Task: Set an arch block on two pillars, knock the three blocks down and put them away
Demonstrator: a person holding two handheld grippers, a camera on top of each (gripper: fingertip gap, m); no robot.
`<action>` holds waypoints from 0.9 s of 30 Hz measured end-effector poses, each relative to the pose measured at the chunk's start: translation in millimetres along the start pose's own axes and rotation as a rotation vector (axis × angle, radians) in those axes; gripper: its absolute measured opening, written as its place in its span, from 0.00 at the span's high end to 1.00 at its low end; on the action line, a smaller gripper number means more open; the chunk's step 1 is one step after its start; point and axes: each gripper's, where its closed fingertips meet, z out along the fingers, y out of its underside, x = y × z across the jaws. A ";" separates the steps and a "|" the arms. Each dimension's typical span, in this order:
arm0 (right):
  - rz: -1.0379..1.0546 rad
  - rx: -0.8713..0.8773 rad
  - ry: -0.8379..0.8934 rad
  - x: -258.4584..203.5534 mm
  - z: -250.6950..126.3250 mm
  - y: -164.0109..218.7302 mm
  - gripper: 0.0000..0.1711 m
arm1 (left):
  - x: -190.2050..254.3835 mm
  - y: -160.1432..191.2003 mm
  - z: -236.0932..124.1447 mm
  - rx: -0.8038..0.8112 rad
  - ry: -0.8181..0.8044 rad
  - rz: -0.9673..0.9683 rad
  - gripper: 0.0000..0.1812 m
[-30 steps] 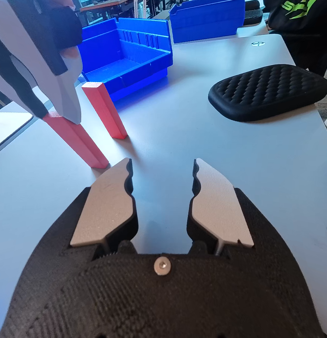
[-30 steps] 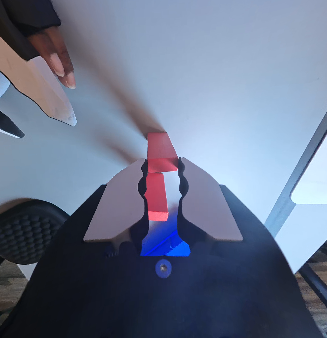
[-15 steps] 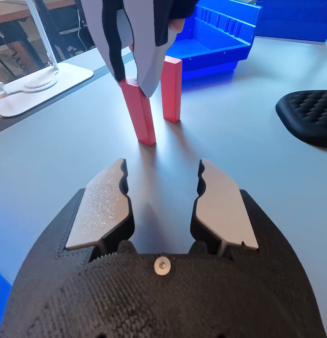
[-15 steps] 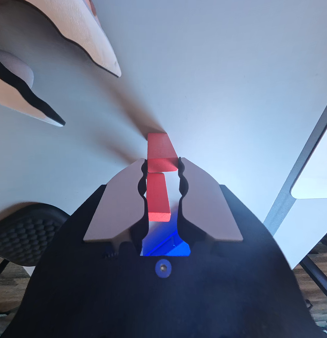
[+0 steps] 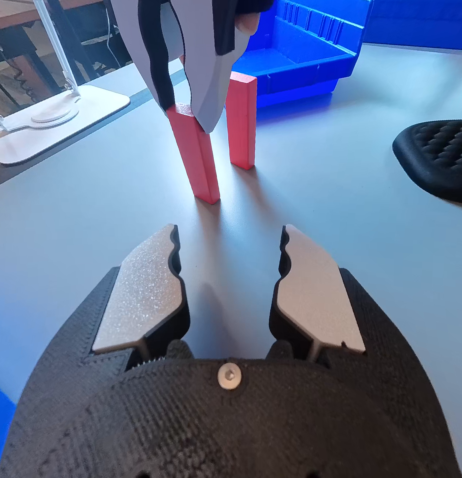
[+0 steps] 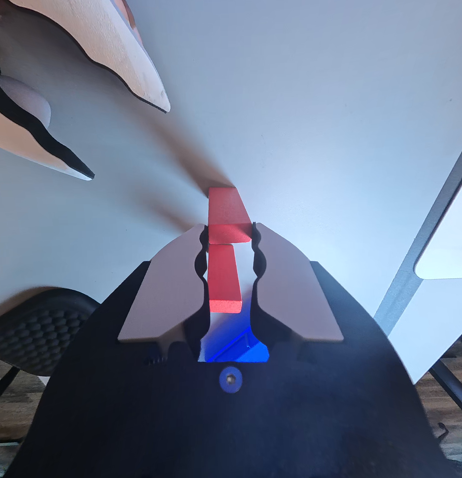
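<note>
Two red pillar blocks stand upright on the pale table [image 5: 354, 245]. In the left wrist view the near pillar [image 5: 198, 160] is ahead of my left gripper [image 5: 229, 230], which is open and empty, low over the table. The far pillar [image 5: 241, 121] stands just behind and to the right. My right gripper [image 5: 188, 116] comes down from above and is shut on the near pillar's top. In the right wrist view the right gripper [image 6: 229, 226] clamps that pillar's top [image 6: 228, 232]. The other pillar [image 6: 223, 279] shows between its fingers. The left gripper [image 6: 129, 142] is at upper left.
An open blue bin [image 5: 302, 57] stands behind the pillars and shows through the right gripper's gap [image 6: 235, 351]. A black padded cushion [image 5: 436, 160] lies at the right. A white stand base [image 5: 43, 124] sits at the left beyond a table seam. The gap from one gripper's tips to the other's is roughly 9 cm.
My left gripper has swung round to face the pillars and come closer to them, still open. My right gripper has stayed shut on the near pillar's top.
</note>
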 end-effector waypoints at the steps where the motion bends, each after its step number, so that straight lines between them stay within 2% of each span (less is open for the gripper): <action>1: 0.001 0.000 0.000 0.0 0.0 -0.1 0.81 | 0.1 0.1 0.1 -0.001 0.001 0.000 0.58; 27: -0.006 0.012 -0.003 -1.1 1.9 0.7 0.79 | 5.1 2.2 1.5 -0.012 0.022 0.024 0.59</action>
